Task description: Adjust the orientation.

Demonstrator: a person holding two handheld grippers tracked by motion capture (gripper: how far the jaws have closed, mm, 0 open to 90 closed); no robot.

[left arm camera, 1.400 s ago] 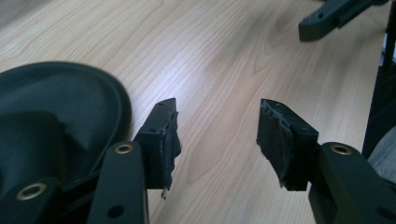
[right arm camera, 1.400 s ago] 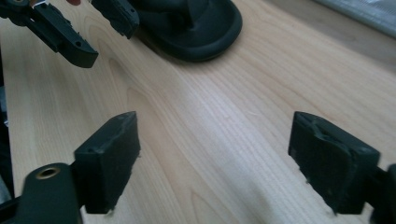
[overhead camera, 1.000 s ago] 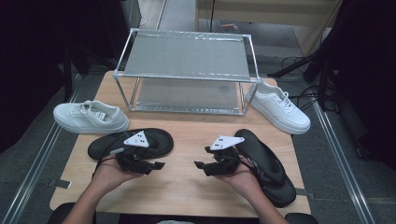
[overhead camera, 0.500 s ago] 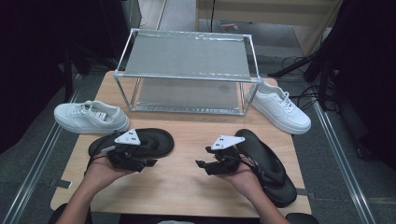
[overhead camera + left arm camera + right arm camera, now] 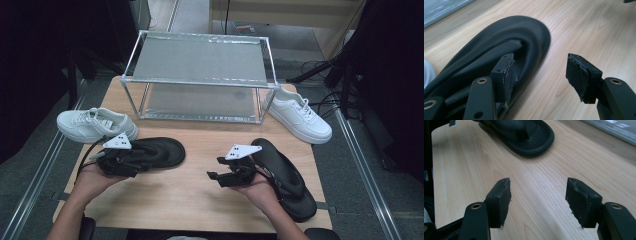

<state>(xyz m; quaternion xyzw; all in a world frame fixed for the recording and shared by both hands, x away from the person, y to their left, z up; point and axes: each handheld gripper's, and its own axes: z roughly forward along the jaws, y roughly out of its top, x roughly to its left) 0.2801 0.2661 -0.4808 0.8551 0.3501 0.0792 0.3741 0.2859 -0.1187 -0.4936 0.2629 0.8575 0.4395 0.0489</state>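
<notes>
Two black flip-flops lie on the wooden table (image 5: 190, 200). My left gripper (image 5: 131, 162) hovers at the near edge of the left flip-flop (image 5: 162, 150), open. In the left gripper view its left jaw is over the sole (image 5: 499, 37), its right jaw is over bare wood, and nothing is pinched in the left gripper (image 5: 541, 72). The right gripper (image 5: 216, 176) points left over bare wood, open and empty, with the right flip-flop (image 5: 290, 177) under the person's right hand. From the right gripper (image 5: 539, 197), the left flip-flop (image 5: 524, 135) lies ahead.
A metal-framed two-level rack (image 5: 197, 82) stands at the back of the table. One white sneaker (image 5: 92, 124) sits at its left, another white sneaker (image 5: 300, 117) at its right. Bare wood lies between the two flip-flops.
The left hand and its gripper have slid left along the left flip-flop, toward the table's left edge. The right gripper has stayed put.
</notes>
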